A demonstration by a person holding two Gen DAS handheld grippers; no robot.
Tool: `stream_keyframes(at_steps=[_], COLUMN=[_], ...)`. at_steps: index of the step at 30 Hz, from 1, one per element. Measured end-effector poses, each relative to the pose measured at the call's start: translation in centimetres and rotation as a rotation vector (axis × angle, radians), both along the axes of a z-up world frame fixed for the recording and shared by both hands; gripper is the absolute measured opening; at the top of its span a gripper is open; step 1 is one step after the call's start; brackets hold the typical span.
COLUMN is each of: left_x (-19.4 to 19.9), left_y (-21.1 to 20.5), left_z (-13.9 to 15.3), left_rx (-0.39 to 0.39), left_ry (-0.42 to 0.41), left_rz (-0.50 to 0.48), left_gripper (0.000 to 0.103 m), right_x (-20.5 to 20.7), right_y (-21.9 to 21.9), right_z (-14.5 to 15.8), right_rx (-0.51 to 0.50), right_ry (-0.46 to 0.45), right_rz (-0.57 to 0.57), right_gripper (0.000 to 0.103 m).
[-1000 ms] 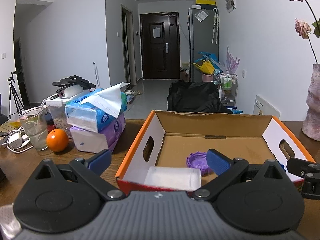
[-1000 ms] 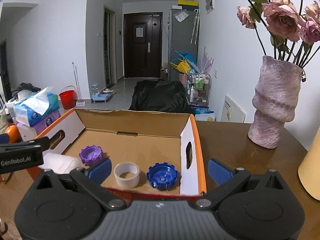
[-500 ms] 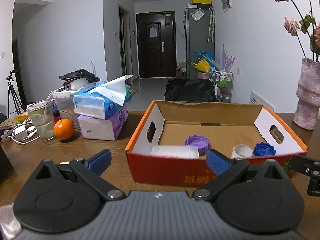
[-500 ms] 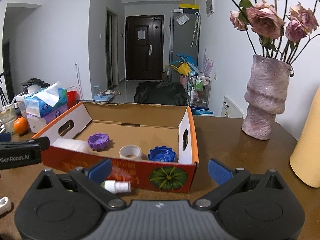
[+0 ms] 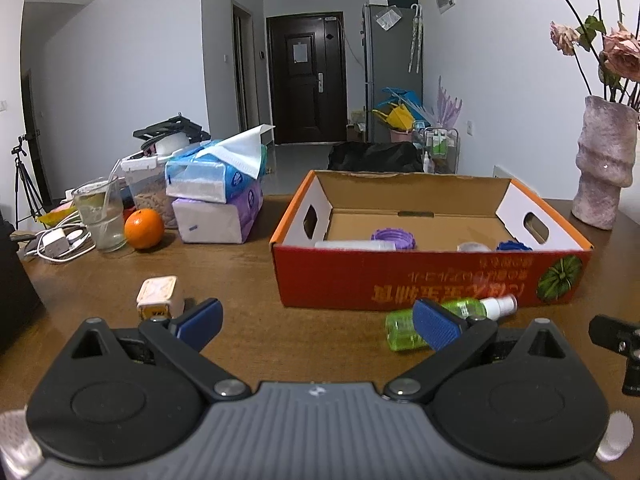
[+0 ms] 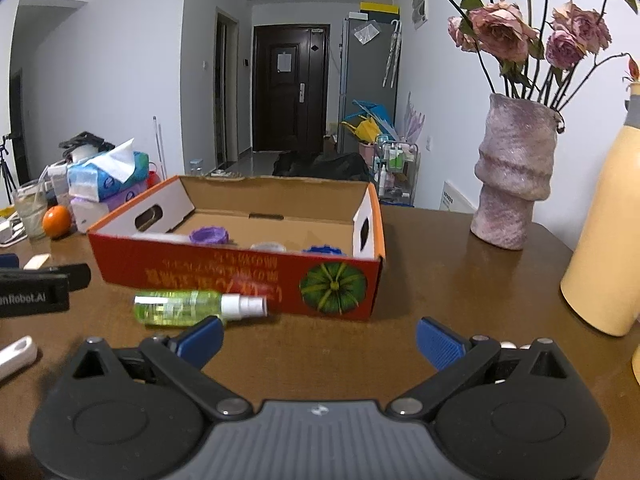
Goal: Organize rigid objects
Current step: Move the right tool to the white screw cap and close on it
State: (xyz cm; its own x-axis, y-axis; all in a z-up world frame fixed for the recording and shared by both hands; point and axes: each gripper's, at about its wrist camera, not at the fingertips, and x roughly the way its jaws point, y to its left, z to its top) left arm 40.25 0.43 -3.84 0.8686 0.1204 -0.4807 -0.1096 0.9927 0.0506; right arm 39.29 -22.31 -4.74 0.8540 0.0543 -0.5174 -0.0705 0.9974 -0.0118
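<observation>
An orange-and-red cardboard box [image 5: 432, 286] [image 6: 240, 276] stands on the wooden table, holding a purple cap [image 5: 394, 237] [image 6: 209, 235], a white ring [image 5: 473, 247], a blue cap [image 5: 513, 246] [image 6: 324, 250] and a white flat piece [image 5: 348, 245]. A green spray bottle [image 5: 448, 316] [image 6: 192, 307] lies on its side just in front of the box. A small cream cube [image 5: 157, 297] sits on the table left of it. My left gripper [image 5: 316, 322] is open and empty, short of the box. My right gripper [image 6: 320, 338] is open and empty too, right of the bottle.
Stacked tissue packs [image 5: 218, 204], an orange [image 5: 144, 229], a glass [image 5: 102, 216] and chargers [image 5: 60, 240] crowd the back left. A pink vase [image 6: 516, 176] with roses and a yellow bottle [image 6: 604, 232] stand on the right. A white object [image 6: 16, 354] lies at the left edge.
Both grippers have drawn back from over the box toward the table's near side. The spray bottle and the cream cube have come into view.
</observation>
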Motion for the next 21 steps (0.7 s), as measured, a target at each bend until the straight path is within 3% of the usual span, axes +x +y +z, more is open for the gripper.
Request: stream_keyframes(at_steps=[21], left_x=[-6.0], left_y=[-0.8], left_z=[-1.3], left_rx=[0.031], left_ry=[0.034], left_rz=[-0.043], left_gripper=[0.103], right_x=[-7.0], right_y=[-0.4], right_z=[-2.7], right_rx=[-0.004], right_ry=[0.056], right_rz=[-0.036], right_gripper=[0.103])
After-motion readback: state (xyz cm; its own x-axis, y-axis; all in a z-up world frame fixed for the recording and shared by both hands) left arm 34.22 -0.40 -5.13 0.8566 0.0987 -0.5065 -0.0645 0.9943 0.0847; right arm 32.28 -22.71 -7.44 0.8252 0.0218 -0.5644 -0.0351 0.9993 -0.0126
